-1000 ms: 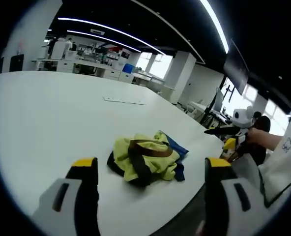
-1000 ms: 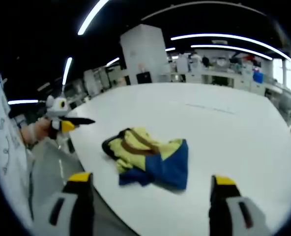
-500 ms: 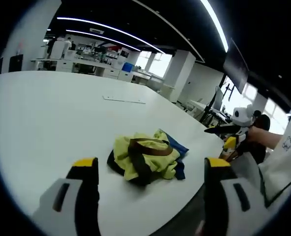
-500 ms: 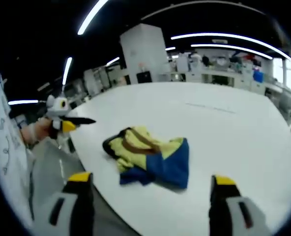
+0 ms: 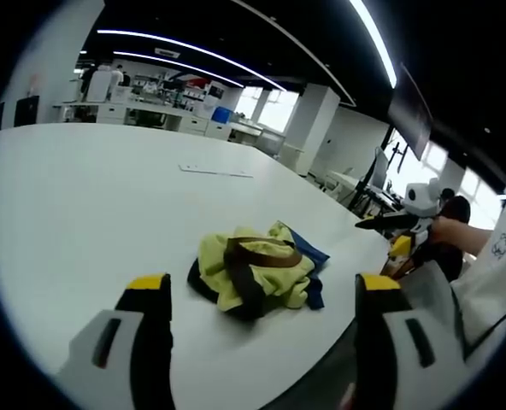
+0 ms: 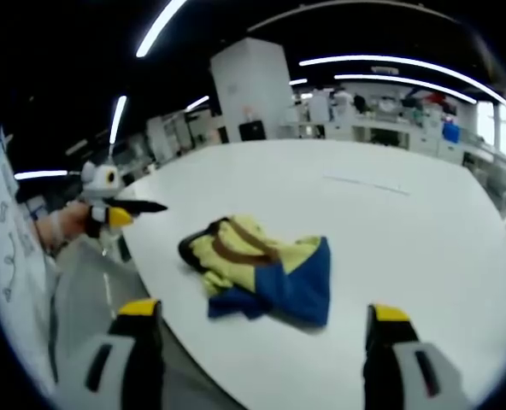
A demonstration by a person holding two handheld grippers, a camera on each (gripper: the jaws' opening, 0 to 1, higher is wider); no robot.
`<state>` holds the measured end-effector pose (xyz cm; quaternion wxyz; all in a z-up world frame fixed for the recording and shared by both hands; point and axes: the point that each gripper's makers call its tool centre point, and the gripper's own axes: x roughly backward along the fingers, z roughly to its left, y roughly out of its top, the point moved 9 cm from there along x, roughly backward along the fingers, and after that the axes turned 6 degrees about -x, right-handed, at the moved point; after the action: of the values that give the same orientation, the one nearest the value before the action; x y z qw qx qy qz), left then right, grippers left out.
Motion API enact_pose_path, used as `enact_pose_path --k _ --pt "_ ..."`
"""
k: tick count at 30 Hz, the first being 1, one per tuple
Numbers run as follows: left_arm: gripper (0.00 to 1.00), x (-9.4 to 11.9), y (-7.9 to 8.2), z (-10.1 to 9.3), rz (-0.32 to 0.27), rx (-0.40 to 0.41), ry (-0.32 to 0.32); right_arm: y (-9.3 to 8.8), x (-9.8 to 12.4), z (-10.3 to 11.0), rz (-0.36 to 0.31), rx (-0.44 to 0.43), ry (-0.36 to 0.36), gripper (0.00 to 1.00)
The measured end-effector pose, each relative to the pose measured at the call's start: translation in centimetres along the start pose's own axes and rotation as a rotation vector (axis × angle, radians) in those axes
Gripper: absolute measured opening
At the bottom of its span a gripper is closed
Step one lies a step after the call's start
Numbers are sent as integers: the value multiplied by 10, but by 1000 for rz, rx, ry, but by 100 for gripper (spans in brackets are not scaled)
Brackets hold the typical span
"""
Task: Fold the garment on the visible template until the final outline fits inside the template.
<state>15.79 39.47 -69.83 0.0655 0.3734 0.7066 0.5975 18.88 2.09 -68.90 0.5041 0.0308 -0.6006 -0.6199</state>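
The left gripper (image 5: 255, 299) hangs with jaws spread wide and nothing between them, and the right gripper (image 6: 257, 325) is likewise wide and empty. Ahead of both, the crumpled yellow, blue and brown garment (image 5: 253, 272) (image 6: 261, 269) lies near the white tabletop's (image 5: 73, 196) (image 6: 407, 231) front edge.

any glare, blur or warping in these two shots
Left gripper view: fisheye bends the white table edge, windows at right blow out, garment sharp, its tongs slightly soft. Right gripper view: ceiling light strips curve and glare, garment clear with a faint shadow.
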Motion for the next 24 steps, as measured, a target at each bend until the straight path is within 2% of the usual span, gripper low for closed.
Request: enact_pose_path --k 7,13,16,24 --pt "84 0 0 5 30 -15 -2 -3 -1 0 7 -2 -6 99" --pt "83 -1 4 11 30 -25 4 -4 -3 -4 13 -2 -15 99" --pt "82 -4 3 13 37 -26 4 -5 -5 -9 25 2 -21 94" --pt "77 -13 -2 12 49 -17 1 -2 -14 -16 43 25 -26 93"
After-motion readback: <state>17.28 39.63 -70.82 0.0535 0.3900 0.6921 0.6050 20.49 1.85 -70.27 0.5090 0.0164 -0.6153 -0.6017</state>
